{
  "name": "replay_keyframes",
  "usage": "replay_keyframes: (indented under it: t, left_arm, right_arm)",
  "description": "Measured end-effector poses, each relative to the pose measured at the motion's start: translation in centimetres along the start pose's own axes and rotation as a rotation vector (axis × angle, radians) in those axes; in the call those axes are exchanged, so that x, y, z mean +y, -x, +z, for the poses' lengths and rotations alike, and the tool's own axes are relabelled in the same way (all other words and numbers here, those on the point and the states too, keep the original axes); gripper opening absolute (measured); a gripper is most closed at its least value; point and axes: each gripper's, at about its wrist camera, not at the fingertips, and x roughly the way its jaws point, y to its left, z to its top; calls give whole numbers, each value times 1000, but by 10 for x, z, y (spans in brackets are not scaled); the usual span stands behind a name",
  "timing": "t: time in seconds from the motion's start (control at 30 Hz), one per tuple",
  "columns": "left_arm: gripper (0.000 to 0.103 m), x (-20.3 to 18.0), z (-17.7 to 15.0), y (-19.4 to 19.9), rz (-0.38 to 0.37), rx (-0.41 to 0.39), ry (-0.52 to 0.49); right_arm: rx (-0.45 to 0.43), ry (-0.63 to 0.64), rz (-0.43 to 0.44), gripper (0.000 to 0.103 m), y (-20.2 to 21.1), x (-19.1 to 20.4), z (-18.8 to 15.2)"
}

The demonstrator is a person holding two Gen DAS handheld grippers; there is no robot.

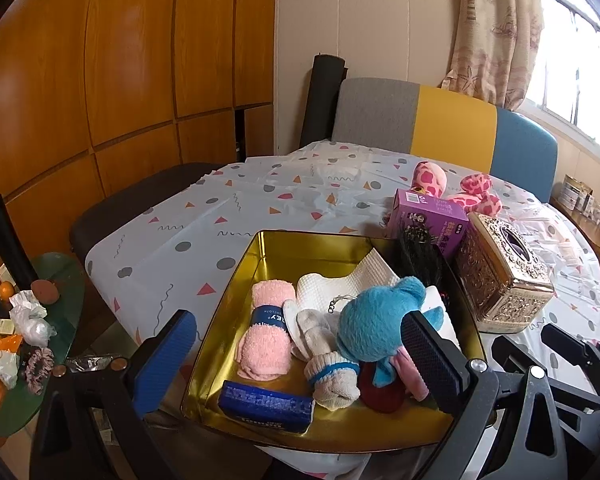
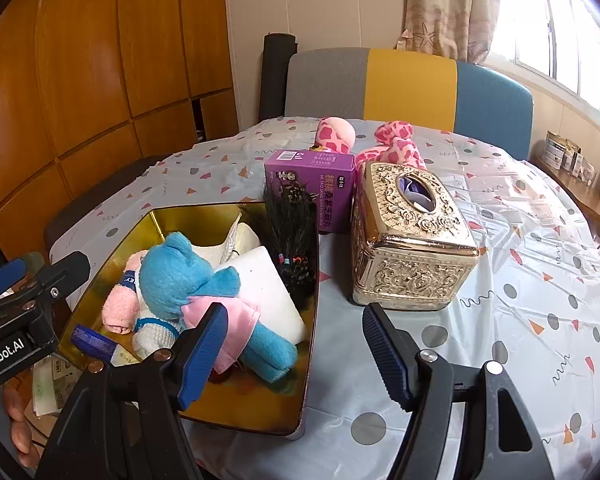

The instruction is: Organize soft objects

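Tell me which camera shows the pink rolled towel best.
The left wrist view: the pink rolled towel lies in full sight in the gold tin, blue band showing. In the right wrist view the blue plush toy hides most of it.

The left tongs [image 1: 296, 356] tilt downward with jaws spread wide, blue pads [image 1: 162, 356] apart and gripping nothing. The right tongs [image 2: 296, 354] also tilt downward, jaws wide apart and empty. In the right wrist view, the left tongs sit at the left edge, bare fingers [image 2: 20, 428] below them.
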Motion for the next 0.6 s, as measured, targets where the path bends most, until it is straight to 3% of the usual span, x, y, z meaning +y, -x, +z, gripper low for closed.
replay_keyframes:
  t: [0.6]
  left_arm:
    - [103, -1, -2, -2, 3, 13, -6]
  right_arm:
    - [4, -9, 0, 71, -1, -1, -1]
